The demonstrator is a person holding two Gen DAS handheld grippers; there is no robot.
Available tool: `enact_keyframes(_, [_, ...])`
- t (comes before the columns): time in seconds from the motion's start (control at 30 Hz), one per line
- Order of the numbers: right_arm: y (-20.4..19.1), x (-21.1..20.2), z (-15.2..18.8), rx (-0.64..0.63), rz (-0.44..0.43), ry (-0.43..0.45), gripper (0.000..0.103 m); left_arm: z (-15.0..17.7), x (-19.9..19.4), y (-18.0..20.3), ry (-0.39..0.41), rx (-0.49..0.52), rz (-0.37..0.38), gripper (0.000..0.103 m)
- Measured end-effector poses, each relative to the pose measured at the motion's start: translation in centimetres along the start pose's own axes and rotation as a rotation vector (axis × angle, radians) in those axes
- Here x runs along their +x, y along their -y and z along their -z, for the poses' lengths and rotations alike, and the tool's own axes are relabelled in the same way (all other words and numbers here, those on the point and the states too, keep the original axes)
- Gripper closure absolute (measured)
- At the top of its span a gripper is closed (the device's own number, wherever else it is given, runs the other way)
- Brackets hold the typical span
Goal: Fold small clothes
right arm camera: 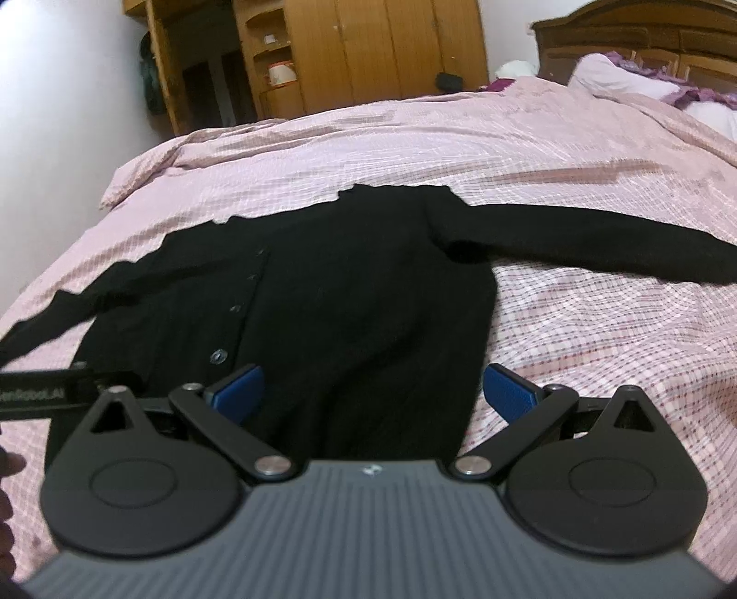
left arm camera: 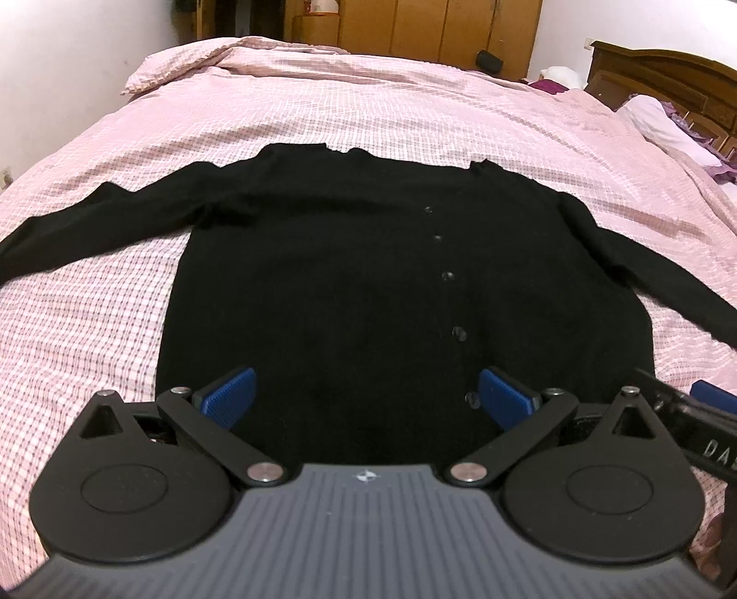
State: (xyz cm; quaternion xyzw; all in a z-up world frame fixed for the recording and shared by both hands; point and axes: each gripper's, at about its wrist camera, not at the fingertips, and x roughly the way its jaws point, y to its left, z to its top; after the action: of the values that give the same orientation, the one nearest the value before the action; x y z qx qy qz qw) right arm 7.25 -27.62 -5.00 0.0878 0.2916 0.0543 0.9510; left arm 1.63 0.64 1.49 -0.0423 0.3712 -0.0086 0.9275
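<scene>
Your left gripper [left arm camera: 366, 396] hangs wide open over the hem of the cardigan [left arm camera: 359, 276], spread flat on the bed [left arm camera: 368, 96]; your right gripper [right arm camera: 373, 391] gapes beside it, empty.

The cardigan [left arm camera: 350, 276] lies flat on the bed [left arm camera: 414, 92] near its front edge, sleeves spread sideways; wardrobe [left arm camera: 437, 27] behind.

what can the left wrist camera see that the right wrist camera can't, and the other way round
Only the left wrist view shows the whole row of buttons down the front. Only the right wrist view shows the shelf unit with a white pot and the right sleeve stretched out in full. Both show the black cardigan flat on the pink checked bedspread, and open grippers: left gripper, right gripper.
</scene>
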Motion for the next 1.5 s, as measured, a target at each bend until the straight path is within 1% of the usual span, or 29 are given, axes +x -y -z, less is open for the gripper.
enact_keyframes(0.13, [1.6, 0.7, -1.0, 0.034, 0.02, -0.009, 0.0, -1.0, 0.5, 0.1, -0.007, 0.007, 0.002, 0.0])
enact_keyframes(0.43, [5.6, 2.2, -3.0, 0.119, 0.049, -0.028, 0.0, -2.8, 2.5, 0.6, -0.056, 0.024, 0.019, 0.0])
enact_keyframes(0.57, [8.1, 3.2, -4.3, 0.16, 0.08, -0.017, 0.0, -3.8, 3.6, 0.9, -0.06, 0.042, 0.001, 0.0])
enact_keyframes(0.8, [15.1, 6.0, -7.1, 0.302, 0.176, -0.038, 0.0, -5.7, 6.4, 1.3, -0.107, 0.048, -0.009, 0.0])
enact_keyframes(0.9, [18.3, 7.4, -8.0, 0.362, 0.209, -0.048, 0.0, -6.3, 7.9, 1.7, -0.146, 0.062, -0.034, 0.0])
enact_keyframes(0.93, [19.3, 7.9, -8.2, 0.38, 0.234, -0.057, 0.0, -6.4, 8.4, 1.9, -0.161, 0.065, -0.043, 0.0])
enact_keyframes(0.97, [20.5, 8.5, -8.4, 0.41, 0.268, -0.07, 0.0, -6.5, 8.7, 2.0, -0.175, 0.068, -0.042, 0.0])
enact_keyframes(1.07, [23.0, 9.5, -8.4, 0.465, 0.304, -0.091, 0.0, -6.7, 9.6, 2.5, -0.206, 0.077, -0.026, 0.0])
enact_keyframes(1.23, [26.0, 10.9, -7.7, 0.511, 0.308, -0.121, 0.0, -6.9, 10.9, 3.6, -0.255, 0.086, -0.007, 0.0])
enact_keyframes(1.4, [27.2, 12.7, -7.8, 0.498, 0.293, -0.126, 0.0, -6.8, 11.9, 4.6, -0.299, 0.09, 0.005, 0.0])
enact_keyframes(1.5, [27.3, 13.4, -8.2, 0.499, 0.301, -0.124, 0.0, -6.6, 12.3, 5.0, -0.311, 0.094, -0.01, 0.0])
